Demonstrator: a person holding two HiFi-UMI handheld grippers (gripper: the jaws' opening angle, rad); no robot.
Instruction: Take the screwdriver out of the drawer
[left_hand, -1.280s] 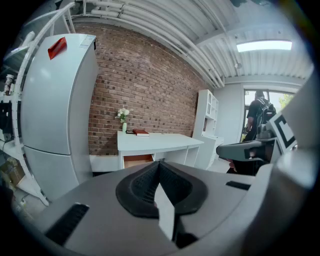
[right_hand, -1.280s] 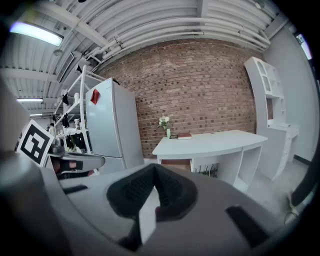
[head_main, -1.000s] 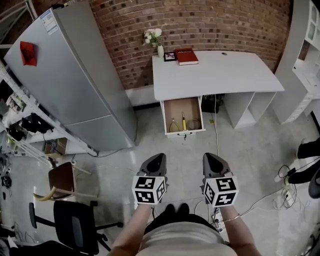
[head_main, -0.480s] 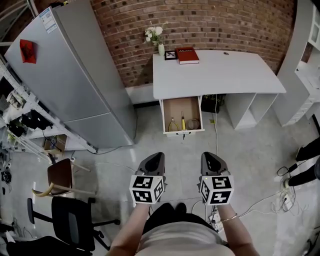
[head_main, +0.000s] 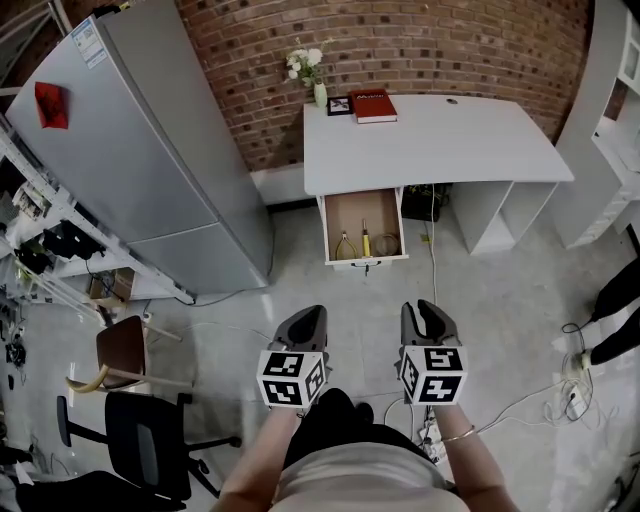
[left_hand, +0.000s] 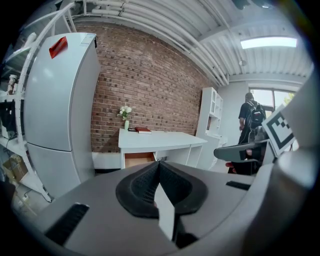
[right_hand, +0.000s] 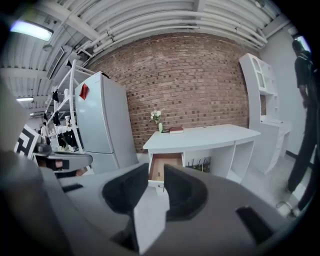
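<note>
Hovering over the floor, well short of the screwdriver lying in the open drawer under the white tabletop. Sharing that drawer with pliers just beside it. Pressing the left tongs together, empty. Opening the right tongs to a narrow gap, gripping nothing, touching nothing.

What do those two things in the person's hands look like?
Both are grey, with black ribbed lining inside the jaws. The left tool and the right tool each carry a white cube with black square markers. The right tool's jaws are opening, nothing between them. A thin bracelet circles the right wrist.
</note>
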